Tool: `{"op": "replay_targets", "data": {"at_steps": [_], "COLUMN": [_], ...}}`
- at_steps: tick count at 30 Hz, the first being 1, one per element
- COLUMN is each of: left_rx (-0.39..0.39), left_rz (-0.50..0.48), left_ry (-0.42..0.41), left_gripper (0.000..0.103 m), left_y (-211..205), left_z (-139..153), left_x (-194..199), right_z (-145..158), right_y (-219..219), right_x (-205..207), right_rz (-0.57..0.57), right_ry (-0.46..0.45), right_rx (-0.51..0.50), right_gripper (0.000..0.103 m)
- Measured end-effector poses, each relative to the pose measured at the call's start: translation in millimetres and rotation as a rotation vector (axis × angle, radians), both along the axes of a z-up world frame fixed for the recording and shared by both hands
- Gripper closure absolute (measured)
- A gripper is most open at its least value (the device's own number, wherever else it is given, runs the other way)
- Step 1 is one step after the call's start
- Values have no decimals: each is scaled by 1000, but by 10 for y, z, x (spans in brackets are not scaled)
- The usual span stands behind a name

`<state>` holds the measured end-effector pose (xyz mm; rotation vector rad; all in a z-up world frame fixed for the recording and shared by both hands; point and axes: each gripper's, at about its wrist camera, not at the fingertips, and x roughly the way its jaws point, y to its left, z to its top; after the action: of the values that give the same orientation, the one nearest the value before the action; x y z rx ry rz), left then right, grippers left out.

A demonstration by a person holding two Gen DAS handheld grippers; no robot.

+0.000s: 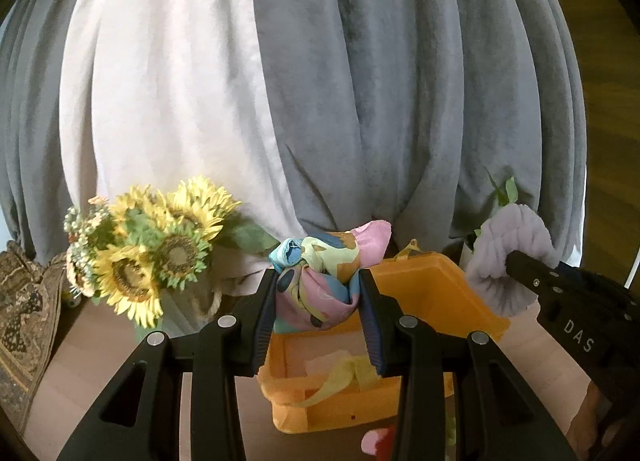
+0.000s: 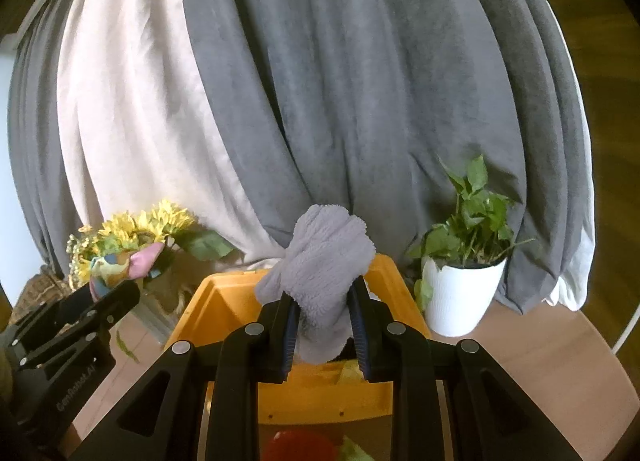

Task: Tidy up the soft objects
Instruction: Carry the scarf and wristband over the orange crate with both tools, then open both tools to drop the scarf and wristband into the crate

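Grey and white curtains hang behind a wooden table. From the left wrist, the left gripper (image 1: 318, 293) clamps a knotted pastel silky scarf (image 1: 320, 271) above the orange plastic bin (image 1: 440, 285); slippery and light, best pinched at its knot. From the right wrist, the right gripper (image 2: 323, 325) squeezes a fluffy lavender fleece cloth (image 2: 322, 257), soft and compressible, over the same bin.
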<state>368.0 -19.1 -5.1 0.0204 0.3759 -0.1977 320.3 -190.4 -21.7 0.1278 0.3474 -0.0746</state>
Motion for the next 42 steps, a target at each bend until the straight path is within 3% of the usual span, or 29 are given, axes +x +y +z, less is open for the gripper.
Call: {"op": "replay_targets", "data": {"at_steps": [18, 29, 32, 37, 42], "left_rx": [29, 45, 36, 28, 24], "left_rz": [-56, -88, -89, -87, -80], "left_ry": [132, 218, 241, 247, 239], "left_gripper": [64, 63, 59, 50, 47], "left_y": [-154, -254, -257, -240, -225], "left_z": [-461, -708, -754, -768, -748], "left_x": [876, 1163, 1226, 1224, 1154], "right_z": [-332, -567, -609, -621, -581], "right_y": [-174, -211, -216, -223, -236], "right_x": [802, 1084, 1139, 1183, 1159], "right_rz": [-13, -3, -1, 10, -1], "right_ry": [117, 191, 203, 214, 202], "right_rx": [5, 18, 29, 47, 44], "right_gripper": [77, 77, 76, 53, 47]}}
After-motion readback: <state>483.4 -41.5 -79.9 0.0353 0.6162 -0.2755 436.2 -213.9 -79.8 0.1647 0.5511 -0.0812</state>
